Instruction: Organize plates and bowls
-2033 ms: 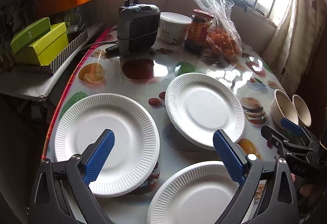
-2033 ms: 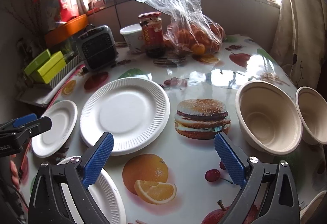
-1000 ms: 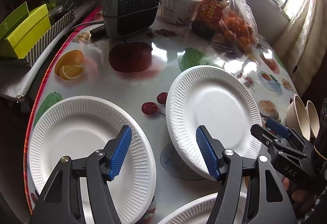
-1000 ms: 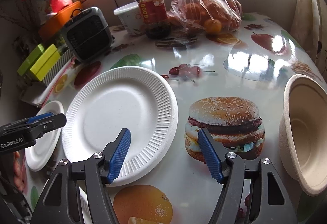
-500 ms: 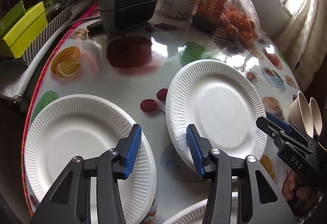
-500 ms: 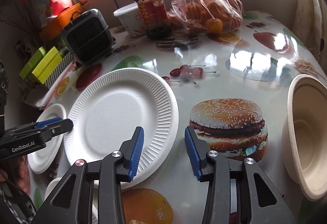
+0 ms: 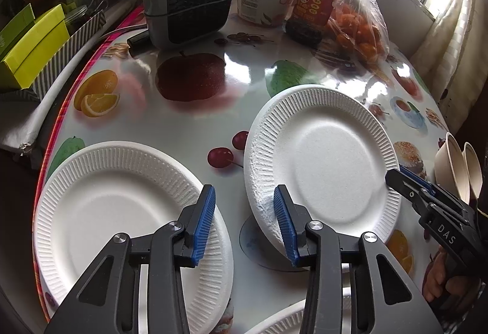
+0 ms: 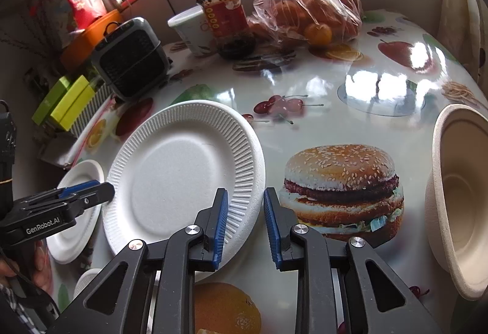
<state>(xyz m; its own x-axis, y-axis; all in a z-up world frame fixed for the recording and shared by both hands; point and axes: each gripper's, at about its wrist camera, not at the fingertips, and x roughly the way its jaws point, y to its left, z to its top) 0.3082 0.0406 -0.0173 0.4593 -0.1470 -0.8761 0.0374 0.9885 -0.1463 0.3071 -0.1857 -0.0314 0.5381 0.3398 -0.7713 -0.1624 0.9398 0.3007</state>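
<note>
Both tongs brought closer since earlier frame; jaws just closing. Left gripper (image 7: 242, 222) unclenched between plates. Right gripper (image 8: 244, 224) unclenched astride middle plate (image 8: 183, 169) rim. Nothing stacked; bowls (image 7: 457, 169) untouched.

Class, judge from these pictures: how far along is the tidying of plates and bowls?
Done: nothing stacked; the left plate, middle plate and bowls sit separately. In hand: the left gripper and right gripper have just been closing, the middle plate's rim between their jaws, not visibly pinched. Left: stack the plates, nest the bowls.
</note>
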